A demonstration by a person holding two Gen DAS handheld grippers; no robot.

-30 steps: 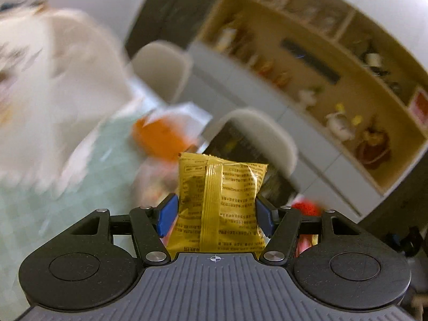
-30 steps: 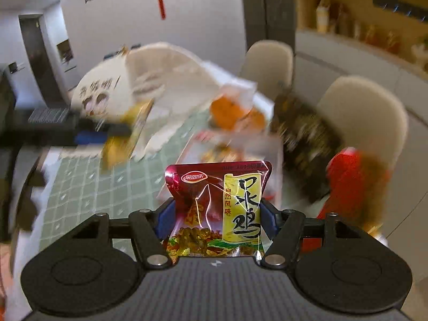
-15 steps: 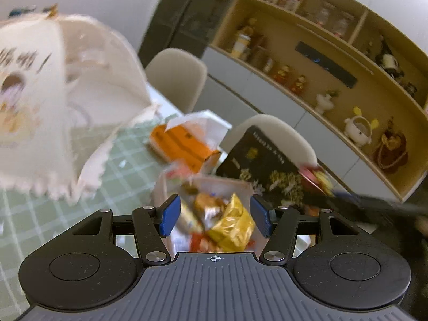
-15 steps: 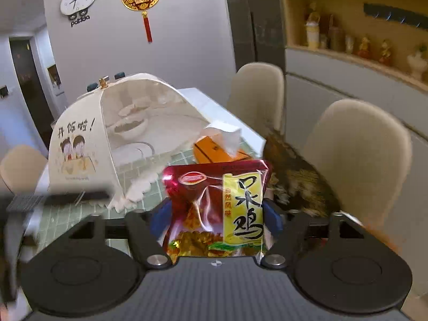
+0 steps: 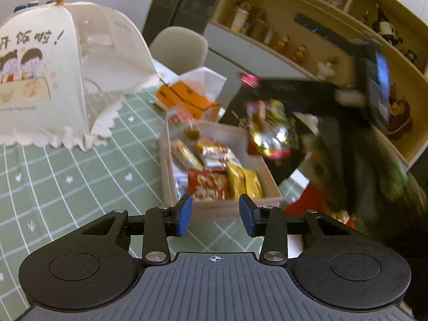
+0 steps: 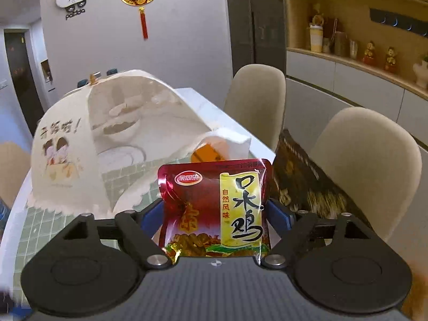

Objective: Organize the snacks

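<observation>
A pale open box [image 5: 167, 179] on the green checked tablecloth holds several snack packets, among them a yellow packet [image 5: 244, 182]. My left gripper [image 5: 215, 215] is open and empty, just in front of the box's near wall. My right gripper [image 6: 215, 215] is shut on a red snack packet [image 6: 214, 208] with a yellow label, held upright. In the left wrist view that packet [image 5: 268, 133] hangs blurred above the box's far right corner, under the right gripper's dark body [image 5: 371, 85].
A white mesh food cover [image 5: 53, 80] stands at the left of the table [image 6: 64, 139]. An orange pack in white wrapping [image 5: 187, 99] lies behind the box. A dark patterned bag [image 6: 302, 184] and two beige chairs [image 6: 369, 165] are at the right edge.
My left gripper let go of the yellow packet, which now lies in the box, and its jaws opened. My right gripper moved over the box's far right corner, still holding the red packet.
</observation>
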